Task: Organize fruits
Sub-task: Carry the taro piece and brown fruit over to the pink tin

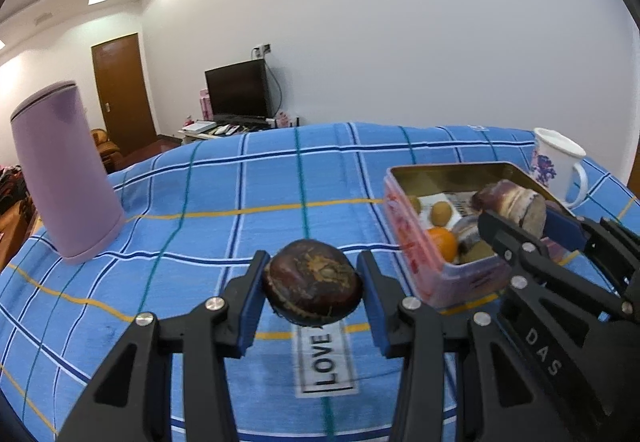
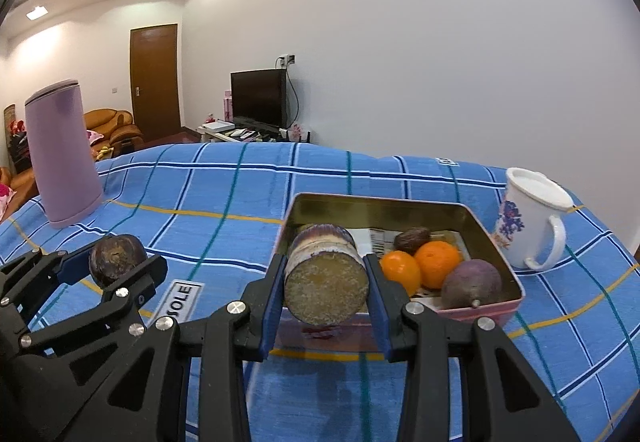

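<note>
My left gripper [image 1: 314, 292] is shut on a dark brown round fruit [image 1: 313, 282], held above the blue plaid cloth; the same fruit [image 2: 117, 259] shows at the left of the right wrist view. My right gripper [image 2: 326, 282] is shut on a short purple sugarcane piece [image 2: 326, 284] with its cut end facing the camera, just over the near rim of the open pink tin [image 2: 496, 308]. In the left wrist view that cane piece [image 1: 510, 200] hangs over the tin [image 1: 404, 226]. Inside the tin lie two oranges [image 2: 436, 262], a purple passion fruit [image 2: 472, 282] and a dark fruit [image 2: 412, 238].
A tall lilac canister [image 1: 64, 174] stands at the left on the cloth. A white floral mug [image 2: 532, 222] sits right of the tin. A "LOVE" label [image 1: 326, 358] is sewn into the cloth. Beyond the bed edge are a TV, a door and a sofa.
</note>
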`<state>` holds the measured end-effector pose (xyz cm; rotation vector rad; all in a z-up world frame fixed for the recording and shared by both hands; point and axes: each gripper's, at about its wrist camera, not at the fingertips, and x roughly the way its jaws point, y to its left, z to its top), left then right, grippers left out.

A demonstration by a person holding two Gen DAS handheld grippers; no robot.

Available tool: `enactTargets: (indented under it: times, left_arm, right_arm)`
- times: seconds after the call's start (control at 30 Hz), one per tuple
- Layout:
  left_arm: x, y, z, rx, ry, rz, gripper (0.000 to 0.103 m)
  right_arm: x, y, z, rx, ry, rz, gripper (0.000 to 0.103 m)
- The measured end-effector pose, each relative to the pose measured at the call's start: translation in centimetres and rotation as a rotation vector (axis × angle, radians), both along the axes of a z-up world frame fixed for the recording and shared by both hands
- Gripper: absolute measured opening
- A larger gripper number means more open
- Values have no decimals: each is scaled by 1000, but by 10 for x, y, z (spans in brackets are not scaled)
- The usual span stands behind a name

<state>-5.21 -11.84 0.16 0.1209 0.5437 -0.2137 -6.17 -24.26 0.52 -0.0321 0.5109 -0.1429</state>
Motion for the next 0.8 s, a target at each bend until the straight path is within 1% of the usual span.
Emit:
enactTargets:
  times: [0.33,0.57,0.8]
  left_arm:
    - [-2,-30,1,-3,5,-40,47]
    - [-6,-55,2,-5,-6,-75,47]
    - [-6,-73,2,-21,6,-98,47]
  right_arm:
    - [-6,-23,3,-29,-7,-32,40]
    - [-8,-44,3,-34,-9,-66,40]
    - [-12,-61,5,-55,-17,-100,40]
